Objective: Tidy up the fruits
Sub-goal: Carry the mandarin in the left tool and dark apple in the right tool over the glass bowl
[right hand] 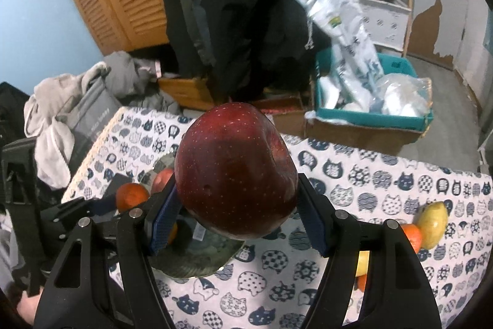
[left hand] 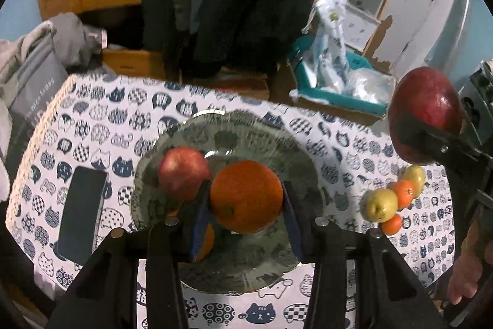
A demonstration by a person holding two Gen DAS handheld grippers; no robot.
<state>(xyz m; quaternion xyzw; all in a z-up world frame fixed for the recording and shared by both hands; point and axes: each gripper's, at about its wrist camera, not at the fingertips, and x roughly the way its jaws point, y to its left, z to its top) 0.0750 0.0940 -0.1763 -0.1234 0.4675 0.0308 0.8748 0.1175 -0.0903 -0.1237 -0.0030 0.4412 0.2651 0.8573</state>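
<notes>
Mid-task: one red apple (left hand: 184,172) sits on the glass plate (left hand: 246,125). Your left gripper (left hand: 243,205) fingers clamp an orange (left hand: 246,196) over it; right gripper (right hand: 237,215) fingers pinch a dark apple (right hand: 235,174) nearby. Four small fruits (left hand: 393,199) wait on the desk (left hand: 354,144).

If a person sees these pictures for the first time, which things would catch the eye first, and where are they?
Most striking is the big dark red apple clamped in the right gripper, filling the middle of the right wrist view. Next comes the orange gripped by the left gripper above the glass plate, where a smaller red apple already lies. To the right, on the cat-print tablecloth, waits a small cluster of yellow and orange fruits.
</notes>
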